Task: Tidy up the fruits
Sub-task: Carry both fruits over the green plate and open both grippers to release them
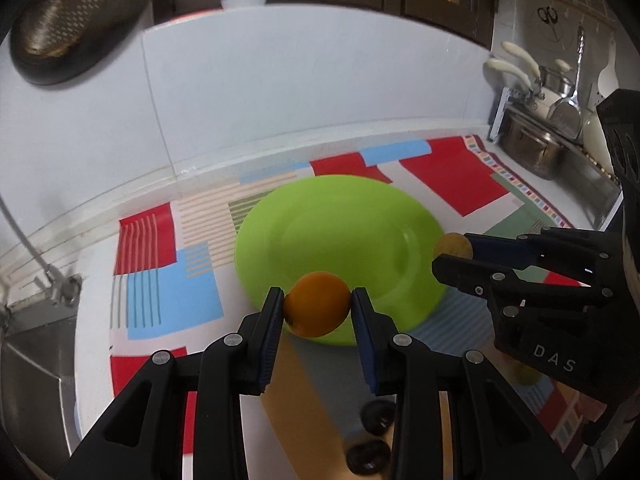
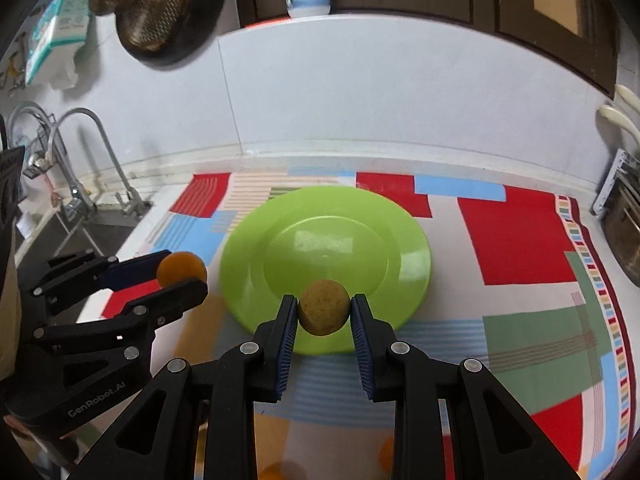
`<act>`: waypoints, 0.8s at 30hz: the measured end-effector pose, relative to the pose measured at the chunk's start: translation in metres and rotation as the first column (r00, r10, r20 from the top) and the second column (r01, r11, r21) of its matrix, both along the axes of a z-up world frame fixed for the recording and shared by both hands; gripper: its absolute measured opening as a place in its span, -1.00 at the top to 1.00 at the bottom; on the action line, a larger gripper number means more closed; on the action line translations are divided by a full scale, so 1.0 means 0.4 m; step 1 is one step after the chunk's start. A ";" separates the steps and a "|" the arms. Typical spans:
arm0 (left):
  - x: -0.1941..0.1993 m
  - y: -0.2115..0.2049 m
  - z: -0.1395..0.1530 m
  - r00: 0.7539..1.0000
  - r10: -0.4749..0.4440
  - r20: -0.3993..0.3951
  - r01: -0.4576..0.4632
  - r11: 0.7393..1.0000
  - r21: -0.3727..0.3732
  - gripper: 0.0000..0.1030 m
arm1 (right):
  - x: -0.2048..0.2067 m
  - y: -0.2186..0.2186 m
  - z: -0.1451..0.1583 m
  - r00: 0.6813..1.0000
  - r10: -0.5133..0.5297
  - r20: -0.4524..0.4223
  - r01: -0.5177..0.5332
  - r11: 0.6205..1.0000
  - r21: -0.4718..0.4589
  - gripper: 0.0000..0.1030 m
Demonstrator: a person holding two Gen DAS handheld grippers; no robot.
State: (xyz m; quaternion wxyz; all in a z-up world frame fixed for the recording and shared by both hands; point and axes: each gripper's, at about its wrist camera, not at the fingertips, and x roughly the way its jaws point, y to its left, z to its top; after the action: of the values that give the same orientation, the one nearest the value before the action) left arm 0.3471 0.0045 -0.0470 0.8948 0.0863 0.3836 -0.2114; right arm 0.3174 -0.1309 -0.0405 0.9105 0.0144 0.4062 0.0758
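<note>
Blurred orange shapes at the bottom edge stay unidentifiable. Two fruits, one green plate (image 2: 404, 264) — left gripper (image 1: 318, 304) clamps an orange (image 1: 318, 305), right gripper (image 2: 324, 307) a brown fruit (image 2: 324, 307), both above the plate's near rim.

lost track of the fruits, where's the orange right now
The orange is clamped in the left gripper, held over the near rim of the green plate; the right wrist view shows it at left, beside that plate.
</note>
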 end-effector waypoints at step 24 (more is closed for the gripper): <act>0.066 -0.025 -0.054 0.998 -0.020 -0.058 0.023 0.999 0.048 0.13 | 0.080 -0.020 -0.077 0.996 -0.050 -0.071 0.048 0.998 -0.034 0.27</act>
State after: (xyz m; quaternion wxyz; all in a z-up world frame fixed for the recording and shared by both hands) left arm 0.3737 -0.0054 -0.0685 0.8787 0.1062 0.4132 -0.2141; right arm 0.3492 -0.1390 -0.0711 0.8970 0.0124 0.4395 0.0461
